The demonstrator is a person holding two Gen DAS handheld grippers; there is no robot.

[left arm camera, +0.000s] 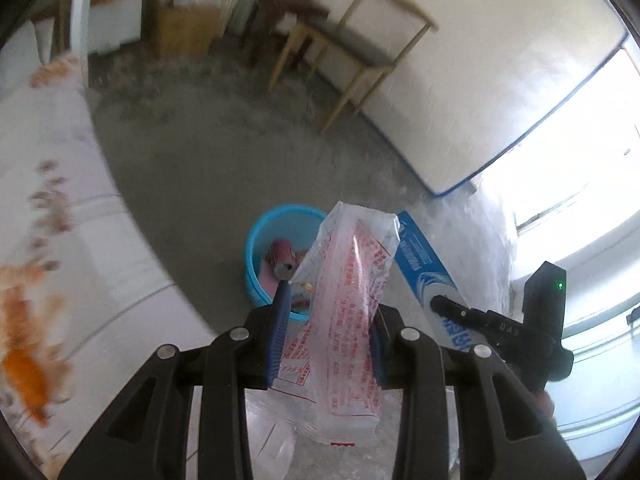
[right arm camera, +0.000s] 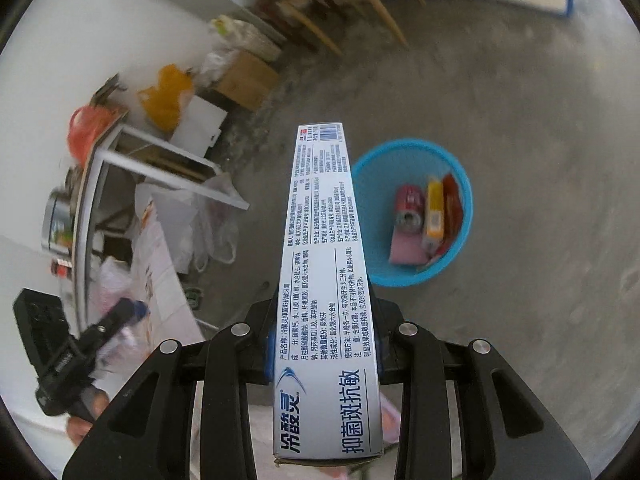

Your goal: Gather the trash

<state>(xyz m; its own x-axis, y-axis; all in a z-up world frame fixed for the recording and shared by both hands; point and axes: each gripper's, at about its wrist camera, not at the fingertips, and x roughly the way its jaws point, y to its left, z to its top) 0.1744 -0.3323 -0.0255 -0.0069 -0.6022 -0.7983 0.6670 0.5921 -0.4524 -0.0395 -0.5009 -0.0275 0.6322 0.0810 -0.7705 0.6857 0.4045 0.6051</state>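
Left tongs are clamping a clear plastic wrapper with red print; the blue pads are pressing on both sides of it, and the wrapper is sticking up and forward out of the jaws. Right tongs are gripping a long white-and-blue toothpaste box across its width, with the box pointing away from the camera, barcode end far.

In the left wrist view the right tongs are showing at the right, just beside the wrapper, with the toothpaste box angling up to the left. In the right wrist view the left tongs are sitting blurred at lower left, with a bit of a hand under them.

The blue trash bin is standing on the grey concrete floor, ahead of both tongs and below them, just right of the box. Inside it are lying a red can, a yellow packet, a red packet and a pink piece. Neither held item is in the bin.

Far off, a wooden chair is standing by a white mattress leaning on the wall. A cardboard box and an orange bag are sitting at far left.
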